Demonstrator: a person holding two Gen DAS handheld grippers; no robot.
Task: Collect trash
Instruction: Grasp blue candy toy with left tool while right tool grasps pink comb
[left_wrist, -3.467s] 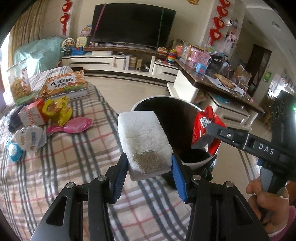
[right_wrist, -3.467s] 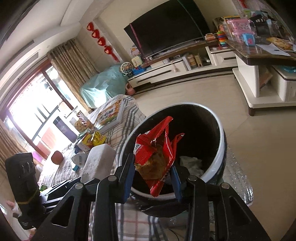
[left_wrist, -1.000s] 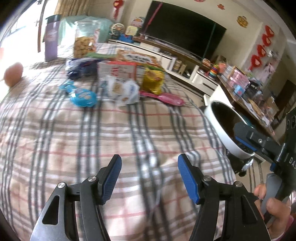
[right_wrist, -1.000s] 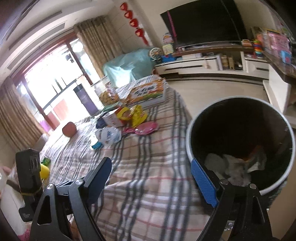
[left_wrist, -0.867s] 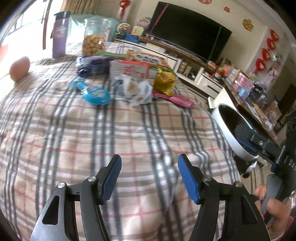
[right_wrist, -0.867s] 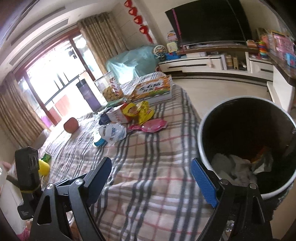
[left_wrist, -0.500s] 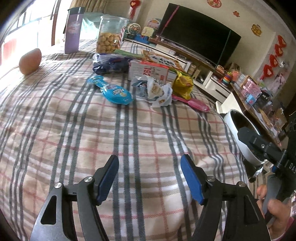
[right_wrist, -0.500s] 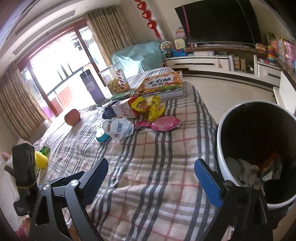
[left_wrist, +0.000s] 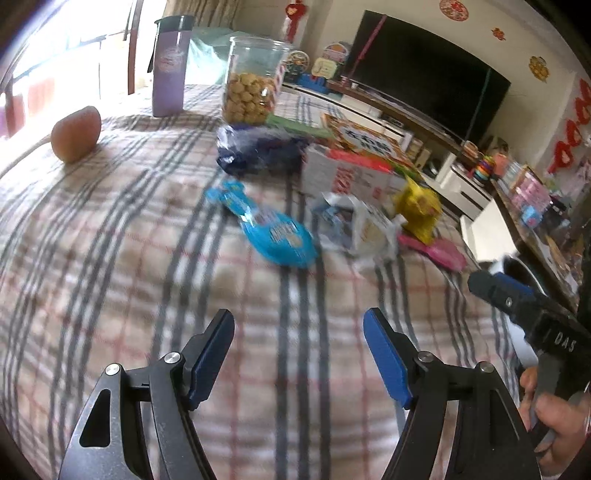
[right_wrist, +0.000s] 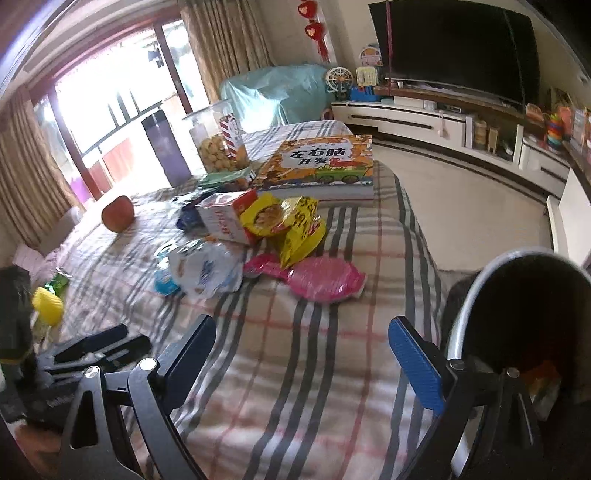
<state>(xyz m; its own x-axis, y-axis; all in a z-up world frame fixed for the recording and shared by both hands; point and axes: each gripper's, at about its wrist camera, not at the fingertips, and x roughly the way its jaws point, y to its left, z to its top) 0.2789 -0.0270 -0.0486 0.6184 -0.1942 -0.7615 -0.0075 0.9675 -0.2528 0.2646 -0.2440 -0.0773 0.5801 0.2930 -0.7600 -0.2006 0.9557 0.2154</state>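
Wrappers lie on the plaid tablecloth (left_wrist: 110, 258): a blue wrapper (left_wrist: 275, 236), a crumpled white bag (left_wrist: 360, 225) (right_wrist: 203, 267), a yellow bag (left_wrist: 419, 208) (right_wrist: 295, 225) and a pink wrapper (left_wrist: 434, 251) (right_wrist: 321, 277). My left gripper (left_wrist: 299, 350) is open and empty, short of the blue wrapper. My right gripper (right_wrist: 301, 354) is open and empty, short of the pink wrapper. The black bin (right_wrist: 524, 314) with a white rim stands at the table's right edge, with trash inside.
A red-and-white carton (right_wrist: 229, 214), a dark blue bag (left_wrist: 258, 151), a picture book (right_wrist: 321, 166), a cookie jar (left_wrist: 253, 86), a purple bottle (left_wrist: 170, 74) and a reddish fruit (left_wrist: 75, 133) sit farther back. The TV stand (right_wrist: 443, 122) is beyond the floor.
Both grippers let their trash go over the bin, opened, and swung left and back over the table toward the wrappers. The bin has slid to the right edge of both views.
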